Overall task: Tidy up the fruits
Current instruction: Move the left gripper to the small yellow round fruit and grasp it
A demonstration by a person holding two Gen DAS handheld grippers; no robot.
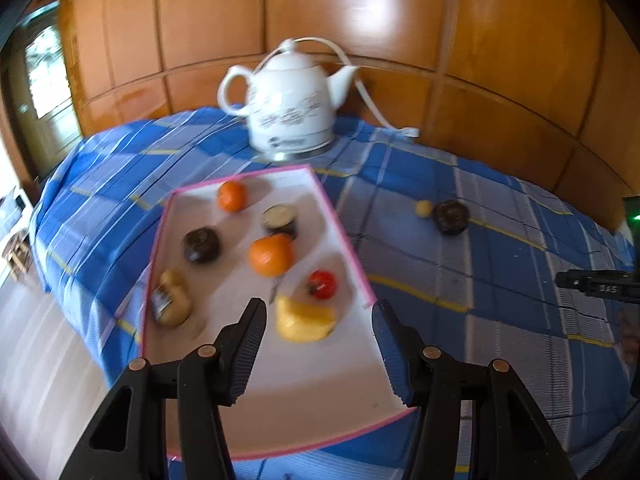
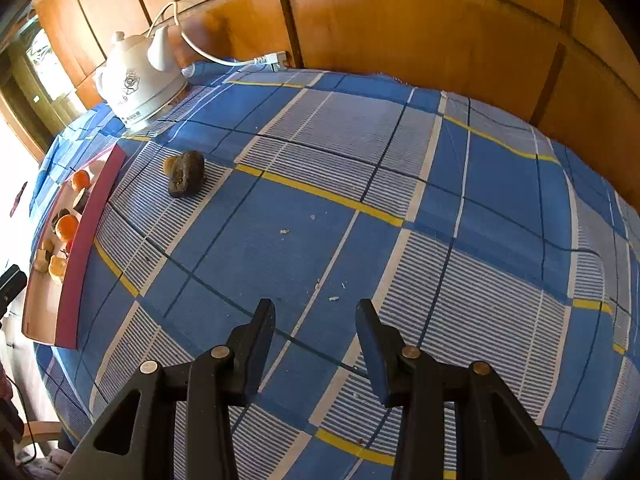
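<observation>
Fruits [image 1: 270, 255] sit in the pink-edged tray [image 1: 344, 236]; my left fingers [image 1: 256, 322] and right fingers [image 2: 267, 320] are parted, holding nothing.

The checked cloth [image 2: 360, 216] lies bare and passable, except a dark fruit [image 2: 186, 174] near the pink-rimmed tray [image 2: 86, 232]; the kettle [image 2: 138, 84], apparently corded, blocks the back.

Left wrist view: looks steeply down from near table edge over pink-rimmed tray [image 1: 344, 236], facing far wood-panelled wall [image 1: 360, 20]. Right wrist view: further right, steeper, close over checked tablecloth [image 2: 400, 184]. Shared: white kettle [image 1: 288, 108] far left, dark fruit [image 2: 186, 174] on cloth, tray seen edge-on at left.
</observation>
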